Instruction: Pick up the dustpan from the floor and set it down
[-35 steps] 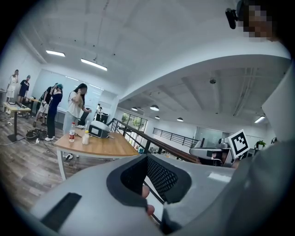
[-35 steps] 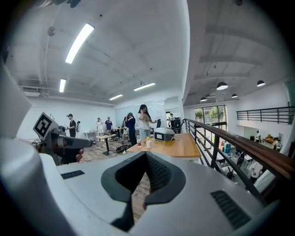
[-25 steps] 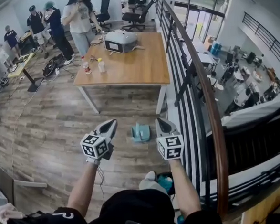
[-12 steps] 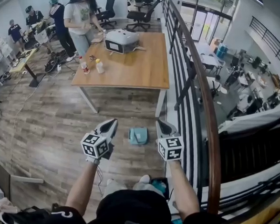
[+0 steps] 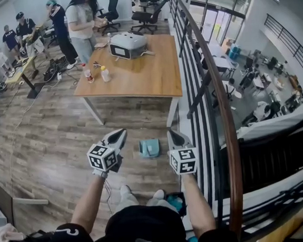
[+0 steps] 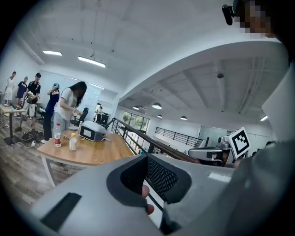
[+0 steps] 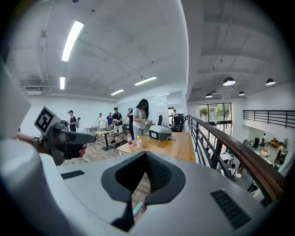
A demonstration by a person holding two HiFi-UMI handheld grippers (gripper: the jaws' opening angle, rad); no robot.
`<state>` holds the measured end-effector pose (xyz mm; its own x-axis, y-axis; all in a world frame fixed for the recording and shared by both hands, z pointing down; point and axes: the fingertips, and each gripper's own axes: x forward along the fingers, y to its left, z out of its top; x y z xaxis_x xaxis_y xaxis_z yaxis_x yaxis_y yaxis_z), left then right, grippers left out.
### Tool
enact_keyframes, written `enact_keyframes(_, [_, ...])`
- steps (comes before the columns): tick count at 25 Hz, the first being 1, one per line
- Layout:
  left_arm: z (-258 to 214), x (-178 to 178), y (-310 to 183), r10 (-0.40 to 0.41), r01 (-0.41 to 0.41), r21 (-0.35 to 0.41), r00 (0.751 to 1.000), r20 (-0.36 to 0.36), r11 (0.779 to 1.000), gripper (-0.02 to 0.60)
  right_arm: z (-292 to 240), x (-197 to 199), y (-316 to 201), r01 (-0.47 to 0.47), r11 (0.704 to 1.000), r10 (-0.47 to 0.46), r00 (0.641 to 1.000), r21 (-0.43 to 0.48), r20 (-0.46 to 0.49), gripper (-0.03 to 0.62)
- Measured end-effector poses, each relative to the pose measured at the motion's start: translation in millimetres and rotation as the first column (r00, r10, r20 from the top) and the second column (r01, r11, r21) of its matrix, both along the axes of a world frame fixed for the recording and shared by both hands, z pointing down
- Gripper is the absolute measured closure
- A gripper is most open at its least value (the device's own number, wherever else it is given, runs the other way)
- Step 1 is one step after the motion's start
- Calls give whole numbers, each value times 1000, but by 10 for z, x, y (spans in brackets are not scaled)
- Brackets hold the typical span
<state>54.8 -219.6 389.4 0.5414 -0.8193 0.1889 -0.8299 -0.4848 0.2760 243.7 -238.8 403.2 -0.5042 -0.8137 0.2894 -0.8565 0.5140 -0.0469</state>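
A teal dustpan lies flat on the wooden floor near the table's front right leg. In the head view it sits between my two grippers, a little beyond their tips and well below them. My left gripper is held out over the floor to the dustpan's left, jaws shut and empty. My right gripper is held out on its right, jaws also shut and empty. In the right gripper view a teal sliver shows through the hole under the shut jaws. The left gripper view shows only the room beyond its shut jaws.
A wooden table stands ahead with a white machine and two bottles on it. A black railing with a wooden handrail runs close along the right. Several people stand at the back left. My feet are below.
The person has stepped forward, so the table and the dustpan sit slightly nearer. Both grippers keep the same pose, shut and level. The people at the back have shifted.
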Motion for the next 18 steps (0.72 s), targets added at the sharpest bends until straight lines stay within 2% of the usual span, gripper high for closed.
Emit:
enact_keyframes(11, [189,-603,-21,36,-35,-14,999,18,999,584,94,-587,52,-42,999,42,999,-5,2,600])
enact_keyframes(18, [503,-803,-74,51,-49,-27,997,49,998,584,440,-745,135,-97,994,96,995,-42,-9,600])
